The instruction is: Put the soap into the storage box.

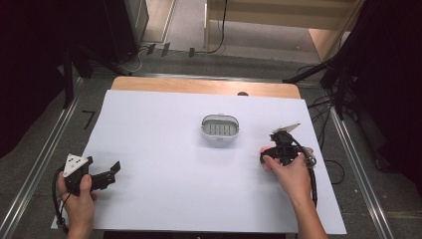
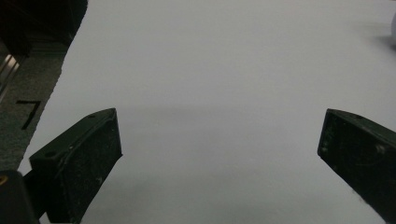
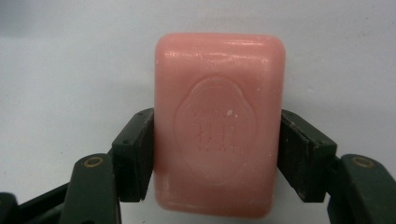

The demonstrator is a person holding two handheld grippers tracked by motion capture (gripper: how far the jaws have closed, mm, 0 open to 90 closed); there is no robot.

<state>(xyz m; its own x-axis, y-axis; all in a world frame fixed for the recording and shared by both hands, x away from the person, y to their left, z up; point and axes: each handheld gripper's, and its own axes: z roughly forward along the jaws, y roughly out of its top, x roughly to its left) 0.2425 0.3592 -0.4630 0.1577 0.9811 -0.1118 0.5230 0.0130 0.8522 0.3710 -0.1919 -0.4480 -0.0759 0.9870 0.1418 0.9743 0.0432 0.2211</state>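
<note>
A pink soap bar (image 3: pixel 219 93) with an embossed stamp sits between the jaws of my right gripper (image 3: pixel 217 154), which is shut on its two long sides just above the white sheet. In the high view the right gripper (image 1: pixel 272 152) is at the table's right side, held by a hand, to the right of and a little nearer than a white oval soap dish (image 1: pixel 220 128) with a slotted insert. My left gripper (image 1: pixel 104 164) rests at the near left, open, far from the dish. Its jaws (image 2: pixel 219 126) stand wide apart over bare white sheet.
A white sheet (image 1: pixel 164 149) covers the table, with a strip of wood (image 1: pixel 199 85) showing at the far edge. Metal rails (image 1: pixel 45 149) run along the floor on both sides, and dark stand legs and cables (image 1: pixel 328 84) lie beyond the right corner.
</note>
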